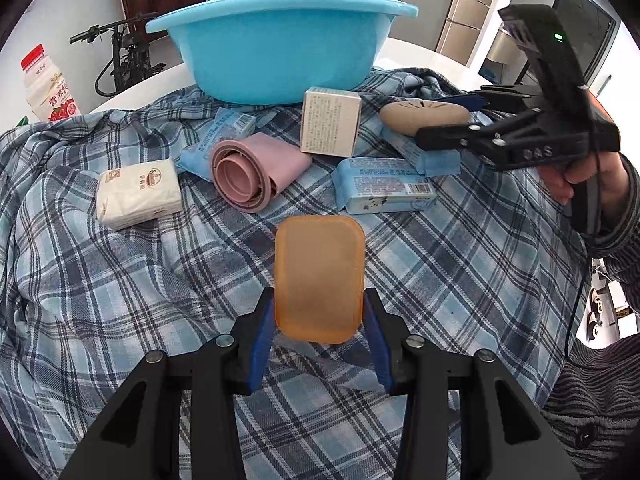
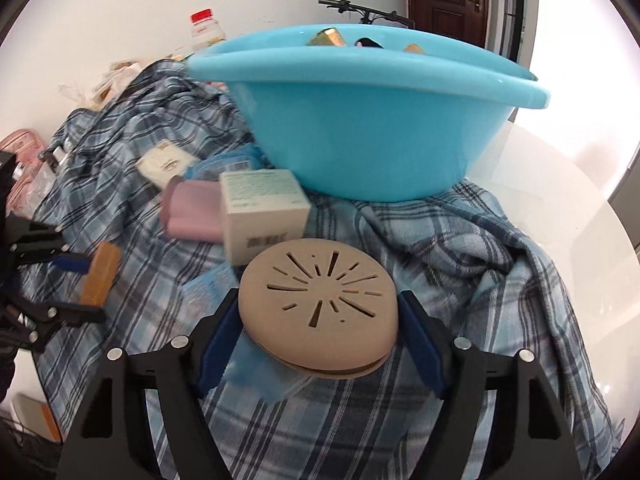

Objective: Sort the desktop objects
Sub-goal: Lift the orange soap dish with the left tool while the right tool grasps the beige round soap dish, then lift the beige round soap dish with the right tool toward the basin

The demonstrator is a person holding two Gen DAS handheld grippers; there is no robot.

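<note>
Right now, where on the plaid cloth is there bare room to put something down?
Bare plaid cloth lies in front of the white tissue pack and the blue wipes pack. It is crowded between the pink silicone roll, the cardboard box and the blue basin.

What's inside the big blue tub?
Peeking over the blue tub's rim, there's a gold-coloured packet, something black and another tan corner. The tub wall hides the rest.

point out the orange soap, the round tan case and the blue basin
orange soap (image 1: 319,276), left wrist view, middle of its flat face
round tan case (image 2: 320,300), right wrist view, slotted top
blue basin (image 2: 376,140), right wrist view, front outer wall
</note>
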